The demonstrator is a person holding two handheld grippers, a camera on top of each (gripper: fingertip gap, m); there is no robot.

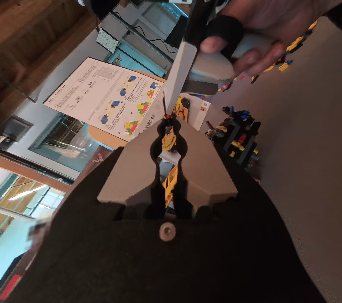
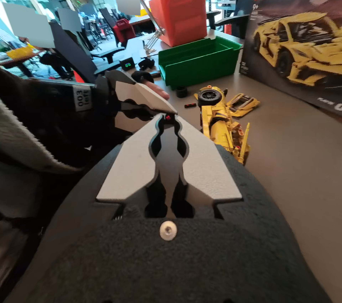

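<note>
My left gripper (image 1: pixel 168 119) and my right gripper (image 2: pixel 168 115) meet tip to tip above the grey table (image 2: pixel 296 173). A small red and black piece (image 2: pixel 168 117) sits between the tips of both; it also shows in the left wrist view (image 1: pixel 167 115). Both sets of jaws are nearly closed on it. In the left wrist view the right gripper (image 1: pixel 169 108) comes down from above, held by a hand (image 1: pixel 277 7). In the right wrist view the left gripper (image 2: pixel 173 112) comes in from the left.
A partly built yellow toy car (image 2: pixel 220 123) lies on its side by a loose yellow panel (image 2: pixel 242 103) and a black wheel (image 2: pixel 181 92). Behind are a green bin (image 2: pixel 199 60), an orange bag (image 2: pixel 181 14) and the set's box (image 2: pixel 296 34). A printed sheet (image 1: pixel 103 97) and a black-and-yellow assembly (image 1: pixel 238 138) also show. Both grippers' tips are close together, under 4 cm apart.
</note>
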